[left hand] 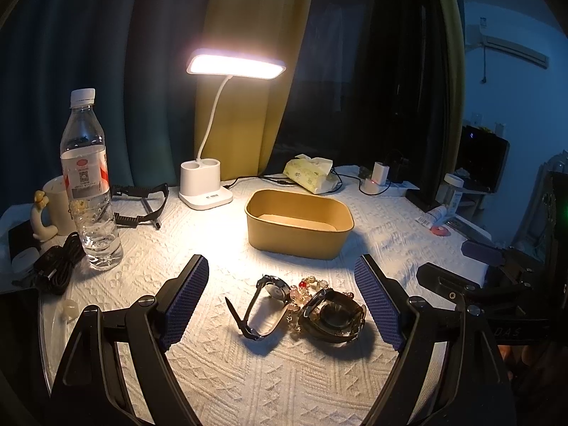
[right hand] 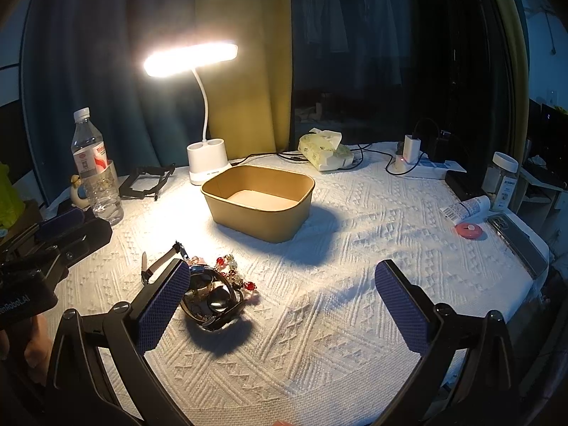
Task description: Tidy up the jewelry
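A small heap of jewelry lies on the white knitted cloth: a slim strap watch [left hand: 264,300], a bead bracelet with red beads [left hand: 301,293] and a dark chunky watch [left hand: 335,316]. My left gripper [left hand: 284,300] is open, its blue pads either side of the heap. In the right wrist view the dark watch [right hand: 214,301] and bead bracelet [right hand: 234,269] sit by the left finger of my right gripper [right hand: 284,301], which is open and empty. A tan paper box [left hand: 298,223] stands empty behind the heap; it also shows in the right wrist view [right hand: 259,200].
A lit white desk lamp [left hand: 206,184], a water bottle [left hand: 88,184], a mug [left hand: 56,206] and black cables [left hand: 56,266] stand at the left. A tissue pack [left hand: 310,174], chargers [left hand: 378,177], a tube [right hand: 465,209], a pink disc [right hand: 470,230] and a phone [right hand: 514,245] lie right.
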Motion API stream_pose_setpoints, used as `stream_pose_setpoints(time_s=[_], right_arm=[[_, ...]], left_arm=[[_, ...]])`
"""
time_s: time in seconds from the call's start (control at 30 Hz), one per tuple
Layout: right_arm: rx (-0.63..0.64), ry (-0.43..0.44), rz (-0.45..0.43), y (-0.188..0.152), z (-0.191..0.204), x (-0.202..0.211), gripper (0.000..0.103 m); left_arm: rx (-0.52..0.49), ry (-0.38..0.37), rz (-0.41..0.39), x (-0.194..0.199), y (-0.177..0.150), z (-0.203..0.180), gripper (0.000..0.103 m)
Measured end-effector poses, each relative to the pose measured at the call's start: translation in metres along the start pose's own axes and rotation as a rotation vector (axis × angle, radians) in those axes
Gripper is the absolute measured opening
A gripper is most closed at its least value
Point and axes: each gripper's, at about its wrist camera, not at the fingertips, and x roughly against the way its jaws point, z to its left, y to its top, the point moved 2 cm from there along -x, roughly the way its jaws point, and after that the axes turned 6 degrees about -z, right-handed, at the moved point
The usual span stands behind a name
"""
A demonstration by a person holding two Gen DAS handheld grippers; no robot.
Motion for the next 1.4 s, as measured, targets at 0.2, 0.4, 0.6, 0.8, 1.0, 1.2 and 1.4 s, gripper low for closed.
stream_pose_setpoints(time_s=[0.2,0.4,0.6,0.8,1.0,1.2,1.4], right_arm=[[0.001,0.001,0.002,-0.0006,0.0005,-0.0003,0.103],[0.000,0.002,0.005,-0.0017,0.0028,0.0000,0.103],[0.000,0.002,0.008,-0.0021,0.0041,-0.0005,0.103],[0.000,0.003,0.008,-0.0021,0.0040,-0.0009,0.103],[0.000,0.002,0.008,-0.0020,0.0040,-0.0010,0.103],[-0.001,0.003,0.008,-0.0021,0.0041,-0.0009,0.103],[-0.001,0.003,0.010,-0.0023,0.0046,-0.0016,0.103]], left_arm=[[0.001,-0.002,0.000,0.0002,-0.0001,-0.0002,0.087],[0.006,-0.008,-0.002,0.0028,-0.0003,0.0001,0.087],[0.008,-0.006,0.002,0.0040,0.0000,-0.0006,0.087],[0.008,-0.004,0.006,0.0035,0.0003,0.0006,0.087],[0.008,-0.003,0.007,0.0033,0.0004,0.0002,0.087],[0.008,-0.003,0.007,0.0031,0.0006,0.0002,0.087],[0.008,-0.005,0.008,0.0031,0.0005,0.0003,0.087]])
